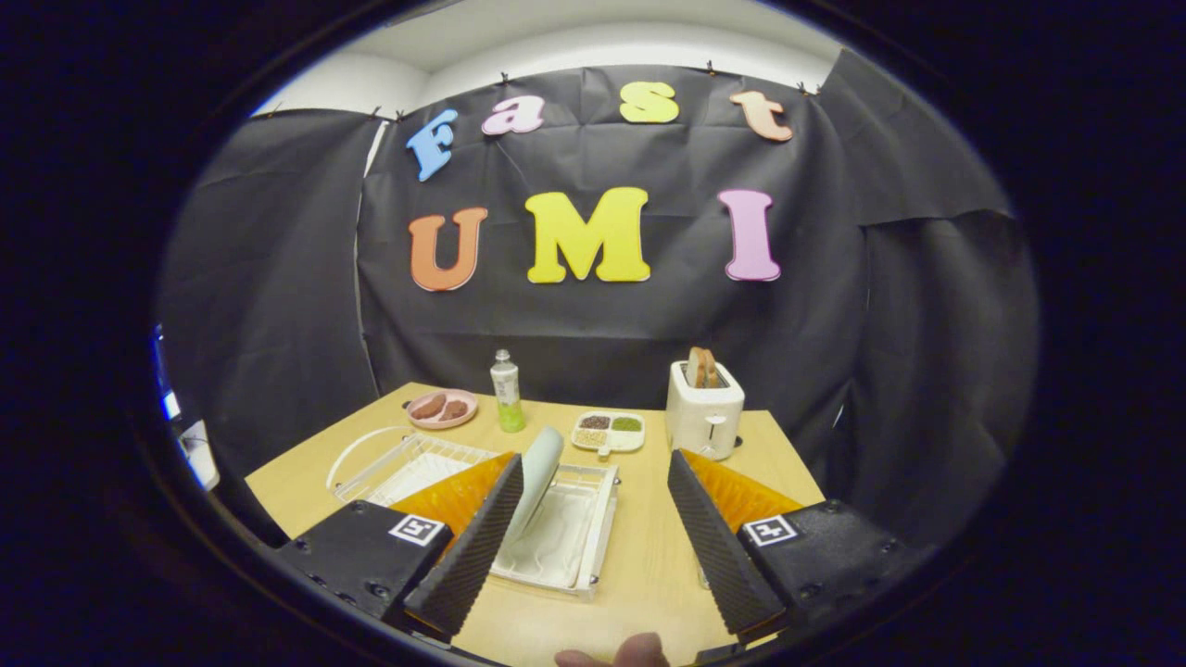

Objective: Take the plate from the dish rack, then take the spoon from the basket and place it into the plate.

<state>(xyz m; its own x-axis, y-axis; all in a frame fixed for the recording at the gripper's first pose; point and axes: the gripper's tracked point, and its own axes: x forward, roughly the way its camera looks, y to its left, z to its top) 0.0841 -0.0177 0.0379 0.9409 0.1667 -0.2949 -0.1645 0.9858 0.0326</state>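
On the wooden tabletop (649,565) a white wire dish rack (565,528) stood just ahead of the gripper (593,533), and a second wire rack or basket (408,463) lay beside it, beyond the left finger. Behind them were a white toaster (704,412), a bottle (506,391), a pink dish (443,408) and a divided tray (609,431). The pale plate (539,482) leaned upright in the dish rack, close to the left finger (I could not tell if it touched). The gripper was released, its fingers wide apart around nothing. The plate looked stiff, smooth and probably slippery, so its upper rim seemed the best place to hold. I could not make out the spoon.
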